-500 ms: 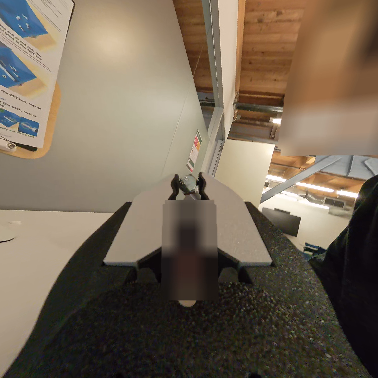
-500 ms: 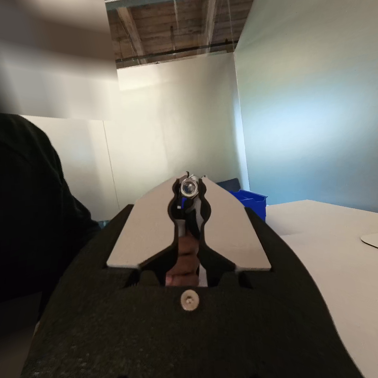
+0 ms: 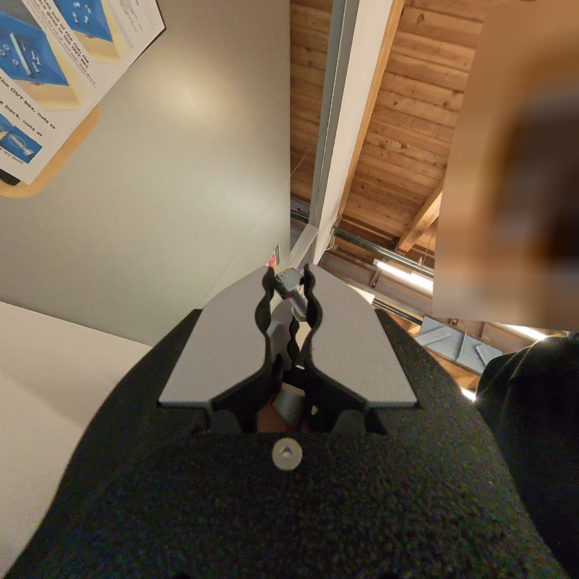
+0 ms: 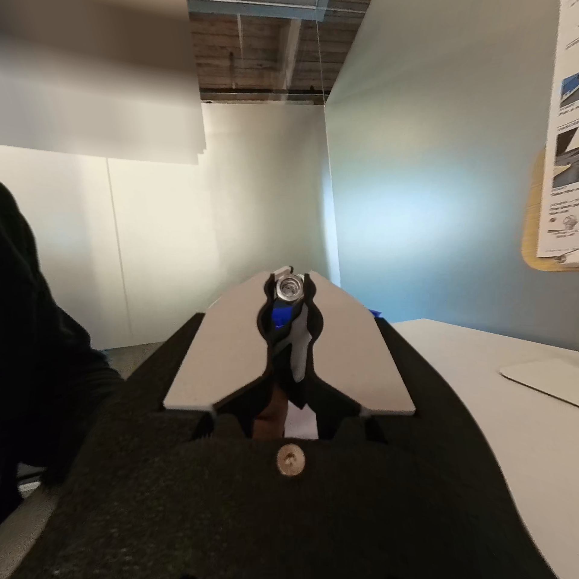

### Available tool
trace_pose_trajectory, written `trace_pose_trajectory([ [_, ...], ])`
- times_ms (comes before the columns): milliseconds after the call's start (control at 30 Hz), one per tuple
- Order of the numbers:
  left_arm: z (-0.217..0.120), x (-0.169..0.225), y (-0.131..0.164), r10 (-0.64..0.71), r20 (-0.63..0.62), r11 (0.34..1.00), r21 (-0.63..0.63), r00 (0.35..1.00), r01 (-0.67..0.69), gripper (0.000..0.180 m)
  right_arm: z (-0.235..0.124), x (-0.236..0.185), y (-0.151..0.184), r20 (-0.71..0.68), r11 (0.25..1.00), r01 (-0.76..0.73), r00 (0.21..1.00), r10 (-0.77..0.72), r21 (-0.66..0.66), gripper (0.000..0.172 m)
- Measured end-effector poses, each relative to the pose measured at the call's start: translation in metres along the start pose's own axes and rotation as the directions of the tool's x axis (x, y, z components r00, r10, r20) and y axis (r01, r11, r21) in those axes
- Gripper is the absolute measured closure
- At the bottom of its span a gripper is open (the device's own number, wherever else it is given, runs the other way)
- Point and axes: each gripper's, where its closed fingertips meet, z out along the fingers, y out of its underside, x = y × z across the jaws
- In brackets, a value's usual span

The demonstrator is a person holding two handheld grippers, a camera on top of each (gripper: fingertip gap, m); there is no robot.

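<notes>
Left wrist view looked steeply upward. My left gripper [image 3: 289, 279] sat just above the middle of the frame, its black fingertips [image 3: 268, 282] clamped on the head of a grey metal bolt [image 3: 287, 279]. The bolt's shaft slanted down and to the right between the fingers, toward my right gripper [image 3: 293, 332], whose grey and black fingers showed through the gap lower down. A grey wall [image 3: 163, 203] filled the left half of the frame, with a sheet of printed instructions [image 3: 62, 62] on a wooden clipboard [image 3: 62, 150] at the upper left. A small red and green sticker [image 3: 273, 258] sat on the wall just left of the fingertips. Wooden ceiling planks [image 3: 391, 125] ran across the upper right, and a white table [image 3: 47, 376] lay at the lower left. A dark sleeve [image 3: 532, 407] stood at the right edge.

Right wrist view showed my right gripper [image 4: 289, 287] just above the centre, its fingertips [image 4: 309, 286] pressed on a shiny metal nut [image 4: 289, 287], seen end on with the hole facing me. Below the nut, a patch of blue [image 4: 282, 315] showed through the gap. A pale wall [image 4: 423, 203] filled the right half, with the clipboard [image 4: 532, 219] at the right edge. The white table [image 4: 470, 360] lay at the lower right, and the dark sleeve [image 4: 31, 313] at the left edge.
</notes>
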Motion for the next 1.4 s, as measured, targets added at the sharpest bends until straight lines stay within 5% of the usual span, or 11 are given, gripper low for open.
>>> trace_pose_trajectory([
  [133, 0.000, -0.003, 0.004, -0.015, 0.018, 1.000, -0.019, 1.000, 0.015, 0.164, -0.001, 0.004, -0.001, -0.056, 0.998, 0.056, 0.997, -0.056, -0.001, 0.154],
  [200, 0.001, -0.003, 0.010, 0.008, 0.019, 0.998, -0.062, 1.000, -0.007, 0.163, -0.001, 0.005, -0.001, -0.077, 0.997, 0.078, 0.994, -0.079, -0.010, 0.172],
  [567, -0.004, -0.017, 0.027, 0.170, 0.077, 0.954, -0.263, 0.982, -0.145, 0.164, -0.014, 0.029, -0.010, -0.141, 0.999, 0.039, 0.989, -0.043, -0.031, 0.172],
  [700, -0.007, -0.021, 0.020, 0.174, 0.087, 0.952, -0.270, 0.981, -0.145, 0.180, -0.018, 0.042, 0.003, -0.149, 0.990, -0.007, 0.989, -0.014, -0.137, 0.167],
  [1000, -0.014, -0.038, 0.018, 0.305, 0.166, 0.897, -0.380, 0.938, -0.225, 0.180, -0.022, 0.054, 0.037, -0.178, 0.933, 0.002, 0.982, -0.071, -0.360, 0.149],
  [1067, -0.021, -0.057, 0.012, 0.461, 0.223, 0.817, -0.485, 0.859, -0.312, 0.180, -0.029, 0.069, 0.041, -0.248, 0.926, -0.028, 0.966, -0.071, -0.376, 0.150],
  [1133, -0.038, -0.091, -0.003, 0.693, 0.282, 0.635, -0.674, 0.664, -0.377, 0.179, -0.033, 0.077, 0.046, -0.275, 0.919, -0.051, 0.959, -0.065, -0.392, 0.150],
  [1167, -0.047, -0.109, -0.014, 0.792, 0.283, 0.528, -0.762, 0.541, -0.375, 0.163, -0.034, 0.079, 0.047, -0.283, 0.916, -0.061, 0.957, -0.058, -0.396, 0.150],
  [1233, -0.061, -0.133, -0.026, 0.881, 0.222, 0.371, -0.872, 0.418, -0.318, 0.150, -0.034, 0.081, 0.048, -0.295, 0.914, -0.073, 0.954, -0.052, -0.400, 0.150],
  [1400, -0.070, -0.102, 0.062, 0.625, 0.045, 0.249, -0.958, 0.779, -0.144, 0.150, -0.049, 0.104, 0.025, -0.416, 0.941, -0.091, 0.908, -0.056, -0.325, 0.152],
])
